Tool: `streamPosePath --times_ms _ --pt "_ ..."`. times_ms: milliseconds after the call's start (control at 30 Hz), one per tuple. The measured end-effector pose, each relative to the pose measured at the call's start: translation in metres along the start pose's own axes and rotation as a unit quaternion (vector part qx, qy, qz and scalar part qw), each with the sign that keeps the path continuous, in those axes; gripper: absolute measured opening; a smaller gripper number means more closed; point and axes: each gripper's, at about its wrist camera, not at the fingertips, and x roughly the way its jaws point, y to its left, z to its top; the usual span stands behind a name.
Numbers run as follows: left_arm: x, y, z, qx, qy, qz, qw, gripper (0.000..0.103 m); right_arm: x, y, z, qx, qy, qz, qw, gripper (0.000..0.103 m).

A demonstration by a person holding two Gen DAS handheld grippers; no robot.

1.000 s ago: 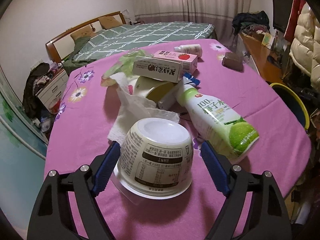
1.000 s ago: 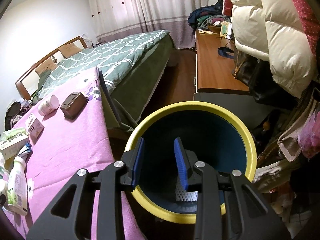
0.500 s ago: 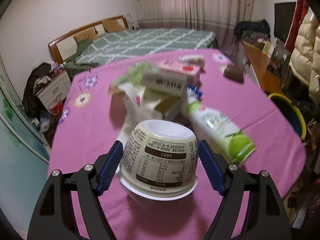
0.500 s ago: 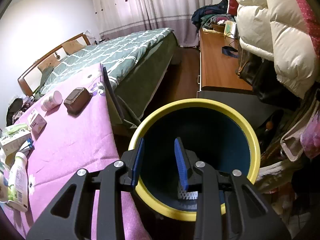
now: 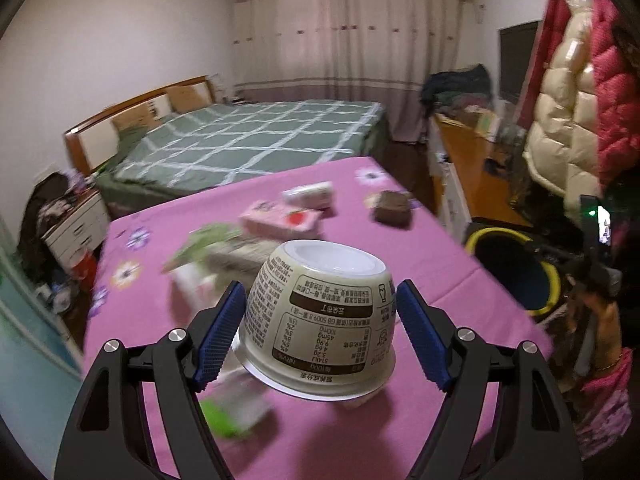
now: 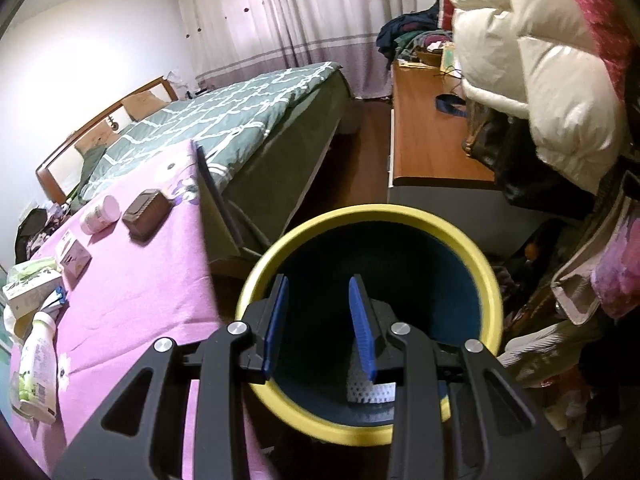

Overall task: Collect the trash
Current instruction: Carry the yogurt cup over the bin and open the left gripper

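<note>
Left gripper (image 5: 320,334): jaws have just been closing and now clamp the cup by its wide rim end, one blue pad on each side.
Cup (image 5: 320,320): cream plastic tub, inverted, base toward the far side of the jaws, printed label facing the camera; lifted clear of the pink tablecloth (image 5: 420,248).
Beyond the left jaws: pink carton (image 5: 280,222), brown box (image 5: 394,206), both blurred.
Below the left jaw: green-and-white bottle (image 5: 230,412), blurred.
Right gripper (image 6: 316,324): jaws narrow, nothing between the pads.
Bin (image 6: 400,220): yellow-rimmed, dark inside, directly beyond and beneath the right jaws.
Inside bin: white perforated item (image 6: 370,388), just under the right-hand pad.
</note>
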Motion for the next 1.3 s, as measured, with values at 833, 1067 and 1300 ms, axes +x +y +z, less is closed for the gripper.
streamPosePath --times_ms 833,1067,1300 --pt "0.209 -0.277 0.041 0.089 0.114 -0.189 0.9712 0.077 -0.004 -0.102 0.001 0.048 0.003 -0.051 0.998 0.038" --pt "0.203 -0.268 0.05 0.063 0.112 -0.186 0.9742 0.085 -0.006 -0.098 -0.005 0.047 0.005 -0.054 0.997 0.039" --pt "0.123 -0.189 0.06 0.02 0.059 -0.163 0.9847 0.093 -0.002 -0.066 -0.009 0.02 0.015 -0.032 0.999 0.039"
